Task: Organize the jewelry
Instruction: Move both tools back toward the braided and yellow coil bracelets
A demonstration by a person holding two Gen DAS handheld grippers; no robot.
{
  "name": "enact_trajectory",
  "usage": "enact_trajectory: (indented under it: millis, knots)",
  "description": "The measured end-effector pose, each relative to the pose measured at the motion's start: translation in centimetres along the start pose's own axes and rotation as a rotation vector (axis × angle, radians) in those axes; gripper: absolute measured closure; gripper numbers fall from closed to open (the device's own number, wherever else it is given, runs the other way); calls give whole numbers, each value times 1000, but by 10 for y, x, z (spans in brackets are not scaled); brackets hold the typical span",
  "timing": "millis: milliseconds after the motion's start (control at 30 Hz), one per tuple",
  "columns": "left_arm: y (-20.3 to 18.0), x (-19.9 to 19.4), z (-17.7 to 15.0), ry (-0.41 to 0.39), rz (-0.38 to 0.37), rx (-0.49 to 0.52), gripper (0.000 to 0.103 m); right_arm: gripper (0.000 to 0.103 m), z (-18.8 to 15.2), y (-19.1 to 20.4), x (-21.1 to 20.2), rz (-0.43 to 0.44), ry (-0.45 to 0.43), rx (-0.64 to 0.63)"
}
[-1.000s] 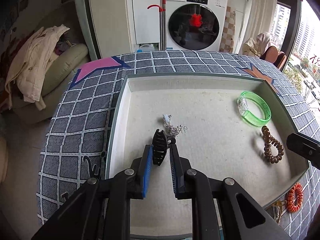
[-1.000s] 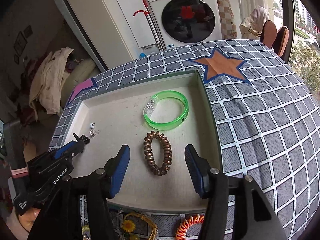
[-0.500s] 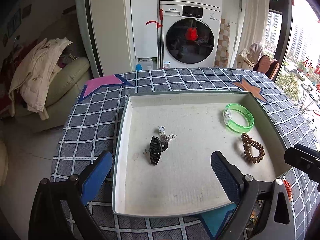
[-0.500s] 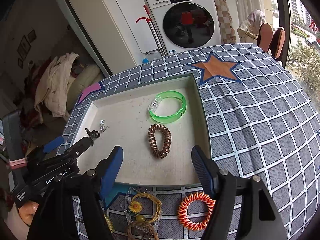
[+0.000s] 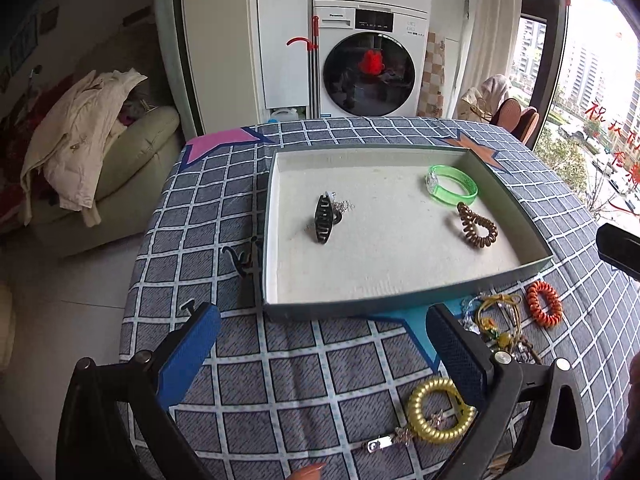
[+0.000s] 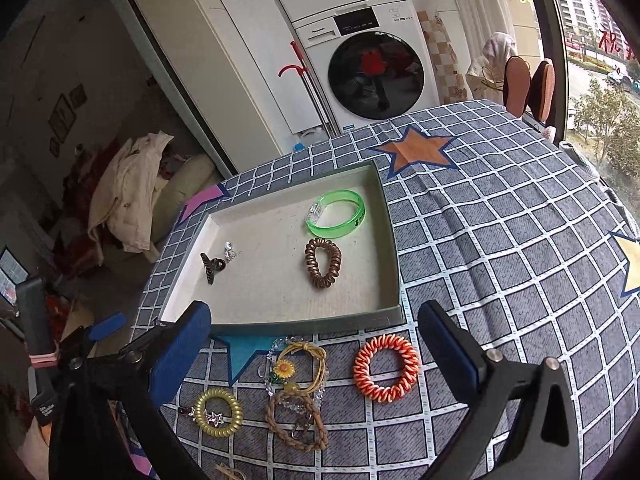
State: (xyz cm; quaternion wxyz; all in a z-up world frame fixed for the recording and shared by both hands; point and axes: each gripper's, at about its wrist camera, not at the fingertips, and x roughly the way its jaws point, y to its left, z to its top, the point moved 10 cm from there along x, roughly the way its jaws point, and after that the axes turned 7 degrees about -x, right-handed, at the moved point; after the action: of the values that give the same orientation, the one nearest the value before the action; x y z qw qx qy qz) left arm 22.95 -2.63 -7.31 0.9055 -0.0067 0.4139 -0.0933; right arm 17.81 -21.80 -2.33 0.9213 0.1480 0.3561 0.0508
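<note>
I find four pieces inside the tray, four more just outside its near wall, my left gripper spread empty, my right gripper opening, nothing between.

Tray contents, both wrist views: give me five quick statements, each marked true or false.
1. The green bangle lies inside the tray. True.
2. The orange coil hair tie is in the tray. False: it lies on the checked cloth in front of the tray.
3. The black claw clip is in the tray, held by no gripper. True.
4. The left gripper is shut on the brown coil hair tie. False: its jaws stand wide apart and empty; the tie lies in the tray.
5. The yellow coil tie lies outside the tray. True.
</note>
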Motion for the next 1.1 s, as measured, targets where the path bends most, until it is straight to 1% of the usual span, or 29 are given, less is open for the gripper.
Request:
enact_trajectory:
  millis: [200, 300, 433, 800, 933, 1100]
  knots:
    - [9, -11, -29, 13, 6, 16, 0, 0, -18, -3, -10, -12, 45, -4]
    - [11, -11, -42, 46, -14, 25, 0, 0, -31, -4, -11, -17, 81, -8]
    - [8, -11, -54, 74, -38, 3, 0, 0, -52, -4, -10, -23, 119, -9]
    - [-10, 0, -64, 119, -48, 12, 0, 0, -96, -12, -3, -58, 204, -4]
    - [-18, 3, -65, 130, -63, 15, 0, 0, -104, -15, -2, -67, 220, 3]
    - [-26, 9, -65, 140, -69, 45, 0, 0, -106, -14, 1, -83, 227, -9]
